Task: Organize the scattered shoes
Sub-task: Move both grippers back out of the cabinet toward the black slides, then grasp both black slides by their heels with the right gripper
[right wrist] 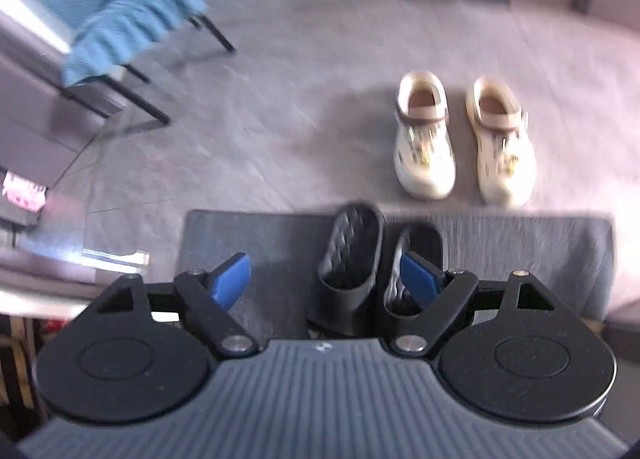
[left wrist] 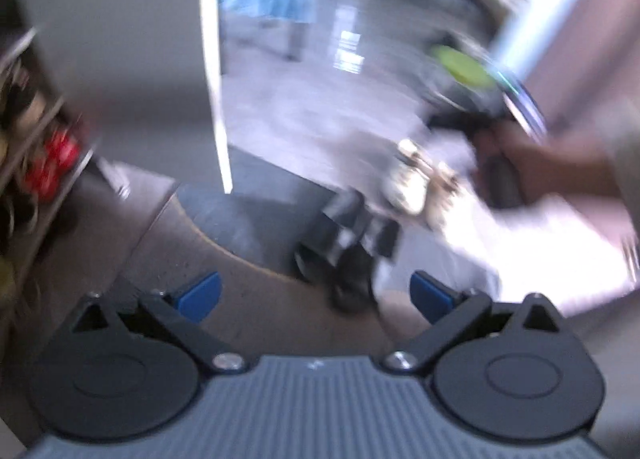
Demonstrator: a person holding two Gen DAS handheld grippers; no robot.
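Note:
A pair of black slide slippers (right wrist: pixel 352 251) lies on a dark grey mat (right wrist: pixel 520 251). My right gripper (right wrist: pixel 324 279) hangs open just above them, and its right finger hides part of the second slipper (right wrist: pixel 420 237). Neither pad touches a slipper. Beyond the mat stands a pair of cream clogs (right wrist: pixel 424 139) side by side on the floor. The left wrist view is blurred. My left gripper (left wrist: pixel 315 295) is wide open and holds nothing, with the black slippers (left wrist: pixel 348 243) ahead of it and the clogs (left wrist: pixel 416 183) farther off.
A shoe rack with red shoes (left wrist: pixel 52 163) and other pairs stands at the far left beside a white panel (left wrist: pixel 120 39). A person's hand (left wrist: pixel 532 167) holds the other gripper's handle. A black-legged chair draped in blue cloth (right wrist: pixel 108 11) stands at the back left.

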